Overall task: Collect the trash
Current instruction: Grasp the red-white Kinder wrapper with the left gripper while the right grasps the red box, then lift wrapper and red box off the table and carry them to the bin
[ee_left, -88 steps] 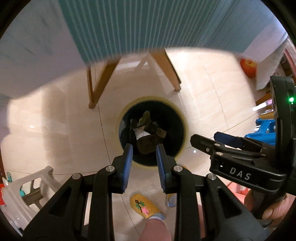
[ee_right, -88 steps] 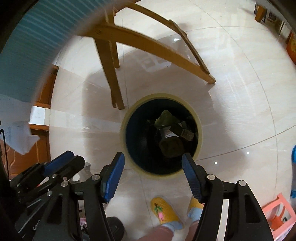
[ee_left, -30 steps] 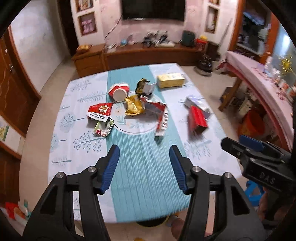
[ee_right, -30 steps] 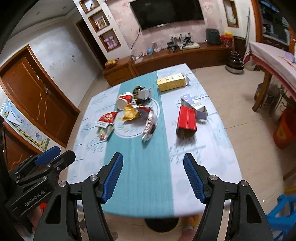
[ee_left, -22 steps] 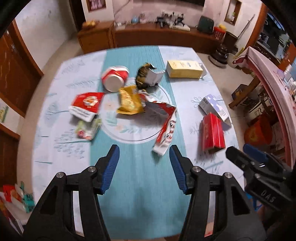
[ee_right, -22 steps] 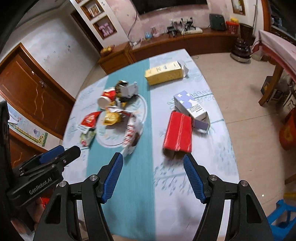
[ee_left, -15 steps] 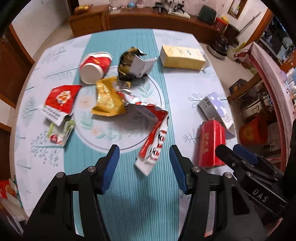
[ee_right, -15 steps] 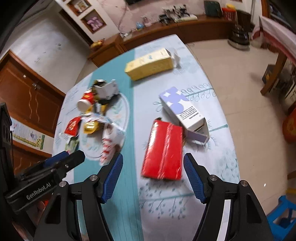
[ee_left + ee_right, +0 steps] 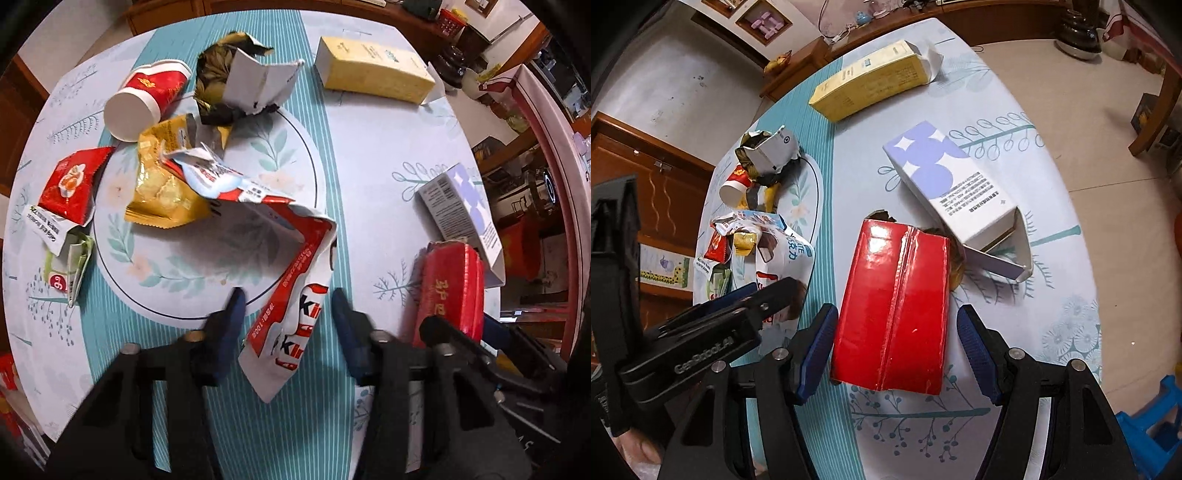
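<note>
Litter is spread over the worktop [image 9: 369,155], which is covered with a pale cloth crossed by a teal striped runner. Only the left wrist view shows the full cluster: a red paper cup [image 9: 146,99] on its side, a torn dark wrapper [image 9: 240,79], a yellow snack bag [image 9: 162,188], a small red packet [image 9: 72,190] and a long red-and-white wrapper [image 9: 291,295]. The left claw [image 9: 286,321] is seen with its jaws either side of that wrapper's lower end; they have just been closing, though the pads are blurred and apart from it. Only the right wrist view shows the red carton [image 9: 895,310] whole, lying flat between the pads of the right claw [image 9: 897,345], whose jaws have been narrowing but are not pressing it. A white-and-purple box [image 9: 955,188] touches the carton's far corner, and a yellow box [image 9: 871,79] lies well beyond. Wooden cabinets and a tiled floor are seen around the worktop
</note>
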`<act>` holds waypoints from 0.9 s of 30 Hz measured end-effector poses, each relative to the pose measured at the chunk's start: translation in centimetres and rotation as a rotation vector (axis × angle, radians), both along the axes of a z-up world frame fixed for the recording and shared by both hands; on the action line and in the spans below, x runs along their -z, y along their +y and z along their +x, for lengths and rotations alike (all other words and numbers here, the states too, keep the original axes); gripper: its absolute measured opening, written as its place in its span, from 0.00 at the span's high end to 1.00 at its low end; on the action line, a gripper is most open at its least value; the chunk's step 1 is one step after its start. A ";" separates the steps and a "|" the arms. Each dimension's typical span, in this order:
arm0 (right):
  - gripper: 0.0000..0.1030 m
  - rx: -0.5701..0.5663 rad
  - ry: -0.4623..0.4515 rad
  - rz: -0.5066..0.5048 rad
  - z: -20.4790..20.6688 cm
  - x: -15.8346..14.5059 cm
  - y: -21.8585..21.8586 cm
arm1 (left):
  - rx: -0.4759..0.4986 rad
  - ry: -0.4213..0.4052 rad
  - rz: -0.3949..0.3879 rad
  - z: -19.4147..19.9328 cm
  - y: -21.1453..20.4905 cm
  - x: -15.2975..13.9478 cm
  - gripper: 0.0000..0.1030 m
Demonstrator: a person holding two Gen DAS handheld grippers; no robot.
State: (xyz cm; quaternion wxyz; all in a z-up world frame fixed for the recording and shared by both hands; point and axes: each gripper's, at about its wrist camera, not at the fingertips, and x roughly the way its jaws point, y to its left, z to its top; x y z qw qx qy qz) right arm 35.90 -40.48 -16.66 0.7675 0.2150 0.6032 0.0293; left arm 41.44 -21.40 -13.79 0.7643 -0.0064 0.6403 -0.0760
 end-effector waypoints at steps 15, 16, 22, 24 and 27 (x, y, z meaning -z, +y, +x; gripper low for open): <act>0.52 -0.078 -0.075 -0.025 -0.1 -1.5 2.6 | -0.004 -0.049 0.004 -1.6 1.0 -1.3 0.86; 0.52 -0.078 -0.077 -0.024 -0.1 -1.6 2.7 | -0.001 -0.055 0.004 -1.9 1.2 -1.6 0.86; 0.53 -0.083 -0.106 -0.025 -1.4 -2.8 4.0 | 0.005 -0.087 -0.013 -4.9 3.5 -4.3 0.87; 0.53 -0.080 -0.120 -0.022 -2.1 -3.4 4.5 | 0.002 -0.098 -0.024 -6.1 4.6 -5.2 0.87; 0.53 -0.077 -0.141 -0.024 -3.6 -4.6 5.4 | 0.004 -0.120 -0.047 -8.4 6.2 -6.7 0.87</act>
